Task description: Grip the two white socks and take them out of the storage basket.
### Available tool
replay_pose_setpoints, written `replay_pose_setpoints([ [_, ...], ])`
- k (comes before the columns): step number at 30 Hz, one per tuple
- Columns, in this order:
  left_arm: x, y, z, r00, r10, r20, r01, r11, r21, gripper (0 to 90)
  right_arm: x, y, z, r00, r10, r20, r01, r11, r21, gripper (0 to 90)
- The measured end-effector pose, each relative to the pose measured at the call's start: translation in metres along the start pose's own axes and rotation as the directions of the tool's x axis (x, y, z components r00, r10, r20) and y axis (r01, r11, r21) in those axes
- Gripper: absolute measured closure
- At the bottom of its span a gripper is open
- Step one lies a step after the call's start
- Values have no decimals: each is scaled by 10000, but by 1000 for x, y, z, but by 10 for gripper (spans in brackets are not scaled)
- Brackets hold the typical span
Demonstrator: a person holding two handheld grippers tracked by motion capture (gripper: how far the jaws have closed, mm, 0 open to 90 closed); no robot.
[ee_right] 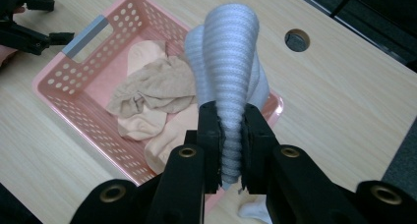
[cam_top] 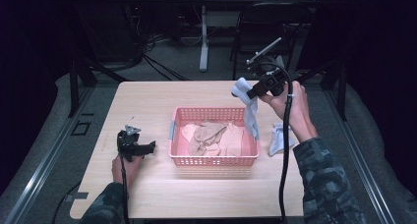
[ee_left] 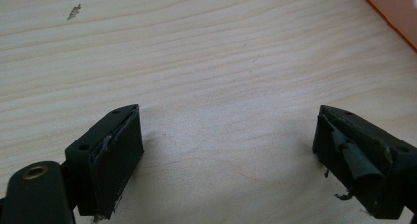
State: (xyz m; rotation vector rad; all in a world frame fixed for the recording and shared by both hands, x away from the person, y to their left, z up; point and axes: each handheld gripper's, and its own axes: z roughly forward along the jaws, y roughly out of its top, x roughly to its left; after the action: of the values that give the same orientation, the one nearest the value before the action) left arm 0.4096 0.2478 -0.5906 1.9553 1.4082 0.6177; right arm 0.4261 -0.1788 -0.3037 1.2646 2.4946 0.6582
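high view: pink basket (cam_top: 214, 160) with beige socks (cam_top: 209, 138) inside

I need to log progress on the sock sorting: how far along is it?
Done: beige and peach socks already lie in the pink perforated plastic basket. In hand: the right gripper is shut on a light grey ribbed sock, held above the basket's right end. Left: one more light grey sock lies on the wooden table right of the basket. The left gripper is open, holding nothing.

Bright-lit table (cam_top: 147, 101), dark surroundings, soft focus.
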Motion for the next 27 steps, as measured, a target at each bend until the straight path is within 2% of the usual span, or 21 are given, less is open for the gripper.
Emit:
replay_pose_setpoints([
  [9,0,0,0,10000,-2,-1,2,10000,-4,113,-20,-15,-18,9983,471,350,-459,9984,-328,812],
  [12,0,0,0,10000,-1,0,1,10000,-4,113,-29,-22,-20,9961,673,577,-657,9974,-291,812],
  [13,0,0,0,10000,-1,1,1,10000,-3,113,-36,-27,-19,9936,787,816,-771,9968,-224,812],
  [14,0,0,0,10000,-7,-1,7,10000,-4,113,-36,-27,-19,9936,787,816,-771,9968,-224,812],
  [18,0,0,0,10000,1,-1,-1,10000,-2,113,-49,-40,-11,9871,1121,1141,-1123,9937,-52,812],
  [23,0,0,0,10000,-11,-7,11,10000,-5,113,-65,-57,7,9800,1543,1255,-1583,9871,225,811],
  [24,0,0,0,10000,4,-1,-4,10000,-1,113,-69,-61,13,9771,1783,1157,-1827,9827,290,811],
  [27,0,0,0,10000,5,-2,-5,10000,-1,113,-78,-71,32,9699,2071,1281,-2156,9748,567,809],
])
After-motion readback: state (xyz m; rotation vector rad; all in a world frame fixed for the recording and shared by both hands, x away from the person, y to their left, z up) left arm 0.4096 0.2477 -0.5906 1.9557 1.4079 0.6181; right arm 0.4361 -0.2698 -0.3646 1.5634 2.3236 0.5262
